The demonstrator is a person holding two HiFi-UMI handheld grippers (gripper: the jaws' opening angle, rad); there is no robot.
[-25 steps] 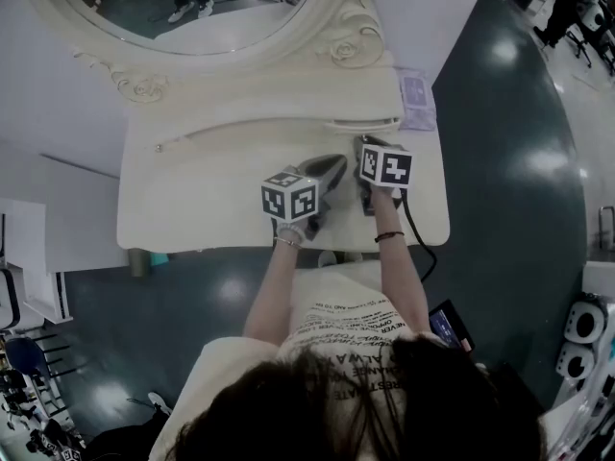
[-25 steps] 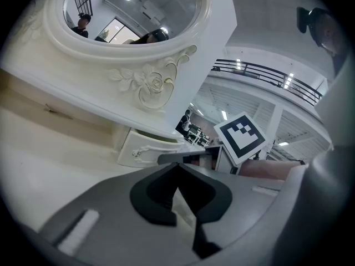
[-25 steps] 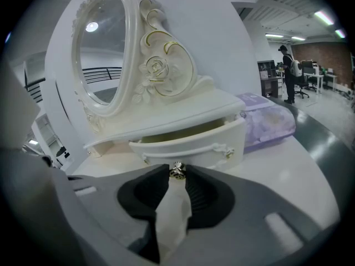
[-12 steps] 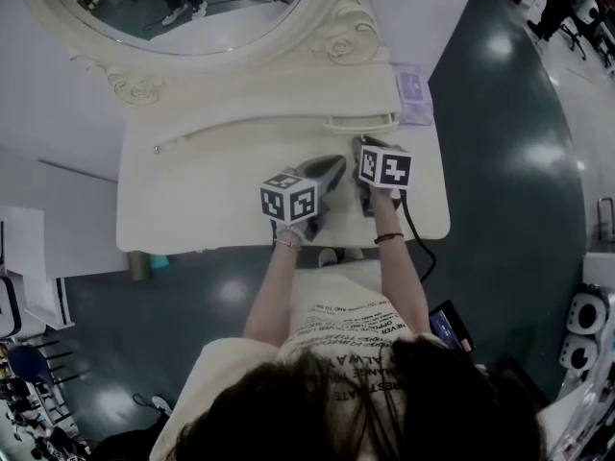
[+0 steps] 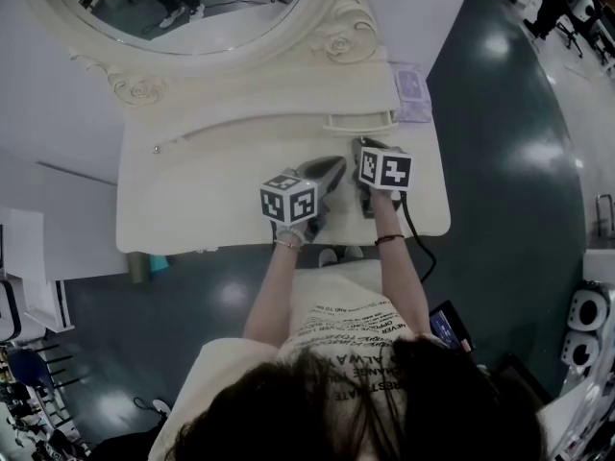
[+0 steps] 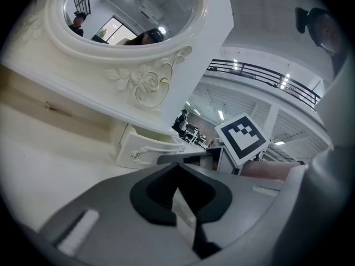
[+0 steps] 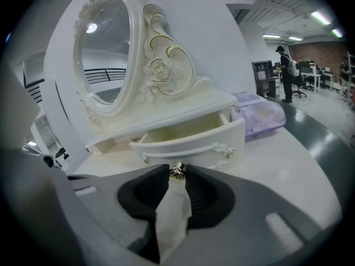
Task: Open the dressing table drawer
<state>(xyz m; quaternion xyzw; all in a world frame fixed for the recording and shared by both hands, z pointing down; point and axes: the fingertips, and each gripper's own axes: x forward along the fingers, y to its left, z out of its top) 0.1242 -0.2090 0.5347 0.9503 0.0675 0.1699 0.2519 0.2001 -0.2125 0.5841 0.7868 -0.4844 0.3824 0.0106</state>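
Note:
The cream dressing table (image 5: 192, 200) carries an oval mirror (image 5: 192, 8). Its small right-hand drawer (image 5: 360, 121) stands pulled out a little, and the right gripper view shows its empty inside behind the curved front (image 7: 188, 143). My right gripper (image 7: 177, 172) is shut on the drawer's gold knob (image 7: 177, 169), which sits between the black tips. In the head view that gripper (image 5: 363, 146) reaches the drawer front. My left gripper (image 5: 336, 161) rests just left of it over the tabletop, its jaws (image 6: 177, 166) shut with nothing in them, and it sees the drawer (image 6: 147, 148) from the side.
A purple packet (image 5: 415, 99) lies at the table's back right corner, beside the drawer (image 7: 258, 112). The table's front edge is at the person's waist. Dark shiny floor surrounds the table, and a white partition stands at the left.

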